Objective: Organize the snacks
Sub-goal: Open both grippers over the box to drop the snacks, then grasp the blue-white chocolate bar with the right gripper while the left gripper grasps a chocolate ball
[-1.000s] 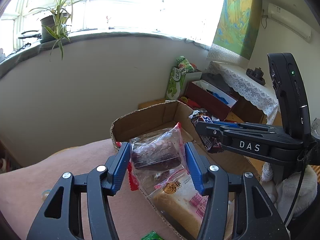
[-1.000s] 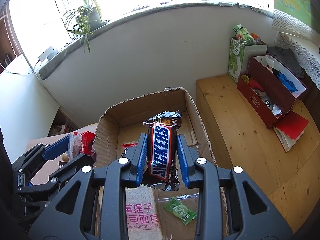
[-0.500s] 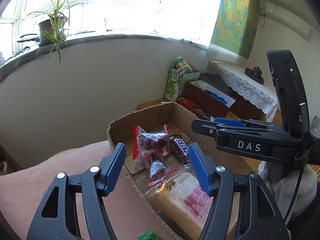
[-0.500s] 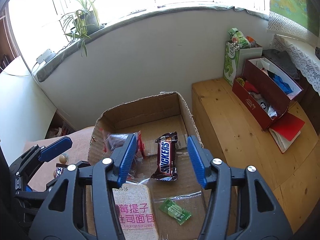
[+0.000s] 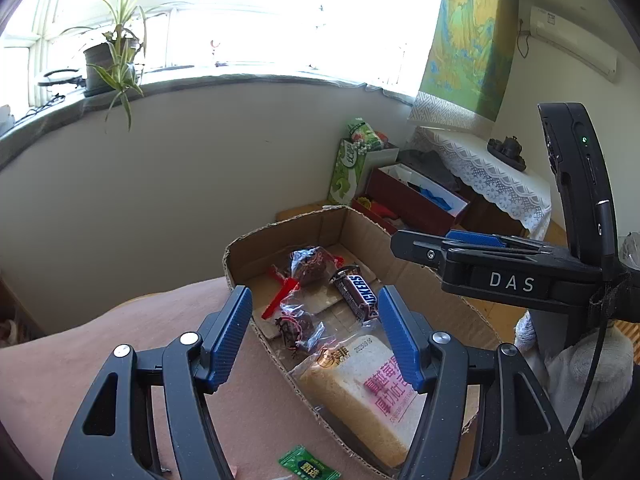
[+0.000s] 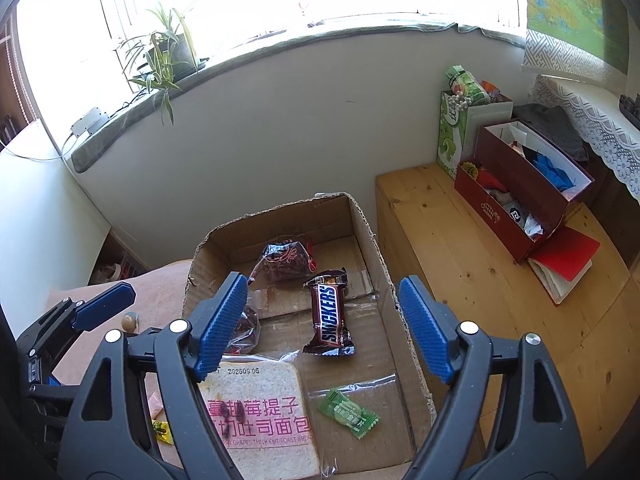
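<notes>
**A:** Where did the snacks sit in this figure?

**B:** The Snickers bar [image 6: 329, 315] lay flat on the floor of the cardboard box [image 6: 370, 236], just beside the dark fruit packets [image 6: 287, 260], with the toast bag [image 6: 260, 412] at the near end and a green candy [image 6: 349, 412] beside it.

**A:** And your tools?

**B:** Your right gripper [image 6: 322, 330] and left gripper [image 5: 314, 334] both hovered over the box with jaws apart, holding nothing. You seemed to be between placements; the next move called for a snack outside the box, such as the green sachet [image 5: 309, 466] on the pink cloth [image 5: 120, 344].

**A:** What stayed unclear?

**B:** The sachet was cut off by the frame edge, the second fruit packet was half hidden behind your right finger, and a small yellow wrapper [image 6: 161, 431] was too small to read.
</notes>
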`<state>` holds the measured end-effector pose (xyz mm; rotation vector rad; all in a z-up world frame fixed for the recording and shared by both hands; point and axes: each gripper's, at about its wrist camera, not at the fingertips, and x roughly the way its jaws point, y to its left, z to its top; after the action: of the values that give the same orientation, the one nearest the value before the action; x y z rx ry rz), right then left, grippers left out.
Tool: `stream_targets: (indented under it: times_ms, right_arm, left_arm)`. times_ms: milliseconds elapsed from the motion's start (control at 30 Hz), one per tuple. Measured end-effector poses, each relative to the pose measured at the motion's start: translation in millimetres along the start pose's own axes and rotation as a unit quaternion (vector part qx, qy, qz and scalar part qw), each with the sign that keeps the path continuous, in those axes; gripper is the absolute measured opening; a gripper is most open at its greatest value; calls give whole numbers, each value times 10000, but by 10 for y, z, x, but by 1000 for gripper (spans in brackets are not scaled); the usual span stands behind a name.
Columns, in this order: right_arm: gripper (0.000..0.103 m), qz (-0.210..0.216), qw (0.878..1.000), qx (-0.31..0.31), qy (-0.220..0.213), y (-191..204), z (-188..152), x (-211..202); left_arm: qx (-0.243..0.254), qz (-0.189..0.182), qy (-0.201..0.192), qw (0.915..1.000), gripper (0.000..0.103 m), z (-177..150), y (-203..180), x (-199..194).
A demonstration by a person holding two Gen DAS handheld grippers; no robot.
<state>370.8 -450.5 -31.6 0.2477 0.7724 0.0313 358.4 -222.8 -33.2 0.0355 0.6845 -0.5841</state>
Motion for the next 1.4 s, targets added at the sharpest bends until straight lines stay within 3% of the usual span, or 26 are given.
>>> stream_targets:
  times_ms: [200, 667, 1100, 1400]
  right_arm:
    - [89, -27, 10000, -35, -57, 52, -34, -134]
    - [89, 144, 9997, -190, -69, 359, -239, -393]
    - [89, 621, 9948, -794, -112, 957, -578, -705]
    - [89, 1073, 9842, -1378, 286, 1554, -902, -589]
  left_arm:
    - [-13, 4, -64, 10000, 66, -19, 12, -156]
    - [-110, 117, -238, 9996, 68, -133, 178, -563]
    - [-764, 544, -207, 9954, 68, -374, 1000, -937]
    - [-1131, 728, 97, 9909, 68, -735, 1461, -979]
